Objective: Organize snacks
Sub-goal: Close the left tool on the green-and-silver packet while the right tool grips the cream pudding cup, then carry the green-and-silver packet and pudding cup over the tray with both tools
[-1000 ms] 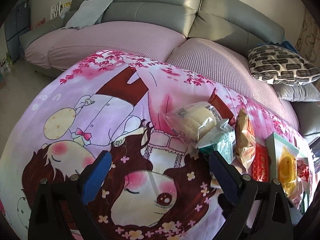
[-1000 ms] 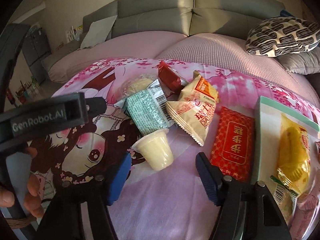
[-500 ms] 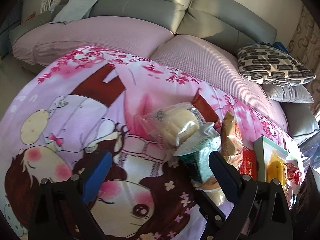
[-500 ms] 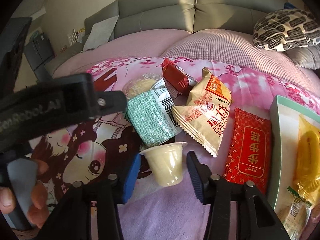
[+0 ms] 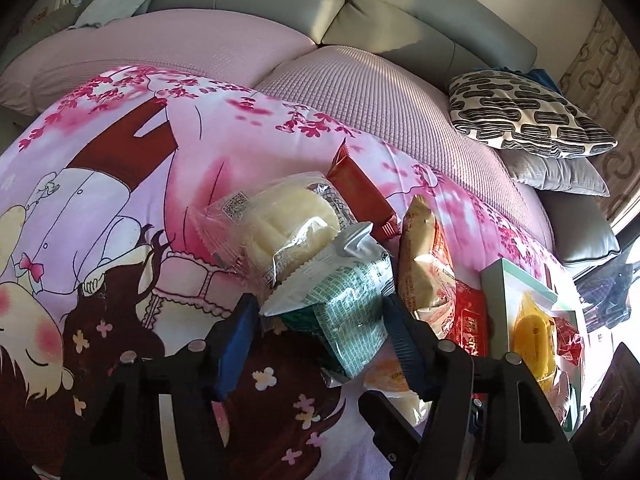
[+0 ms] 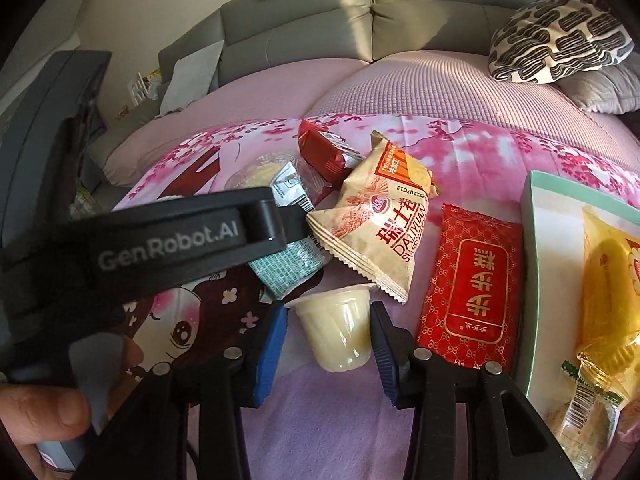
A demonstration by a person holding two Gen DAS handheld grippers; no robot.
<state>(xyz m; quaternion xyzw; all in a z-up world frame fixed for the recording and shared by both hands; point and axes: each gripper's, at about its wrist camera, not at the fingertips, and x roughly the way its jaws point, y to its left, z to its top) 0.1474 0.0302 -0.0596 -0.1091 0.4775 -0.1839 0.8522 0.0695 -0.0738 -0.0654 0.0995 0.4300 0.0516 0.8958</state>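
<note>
Snacks lie in a pile on a pink cartoon blanket (image 5: pixel 120 208). My left gripper (image 5: pixel 320 332) is open, its jaws on either side of a green-and-silver packet (image 5: pixel 344 304), which also shows in the right wrist view (image 6: pixel 288 268). My right gripper (image 6: pixel 330 344) is open around a pale jelly cup (image 6: pixel 340 328) lying on its side; the jaws stand close to the cup with small gaps. A bread bun in clear wrap (image 5: pixel 288 220), a dark red packet (image 6: pixel 324 156), a tan Swiss-roll bag (image 6: pixel 380 224) and a red cake packet (image 6: pixel 472 284) lie around.
A mint-green box (image 6: pixel 532 280) at the right holds yellow-wrapped snacks (image 6: pixel 608 288). The left gripper's black body (image 6: pixel 160 240) crosses the right wrist view. A grey sofa (image 5: pixel 280 4) with a patterned cushion (image 5: pixel 520 108) stands behind.
The left gripper moved forward and right, narrowing until the green packet sits between its jaws. The right gripper advanced and narrowed around the jelly cup.
</note>
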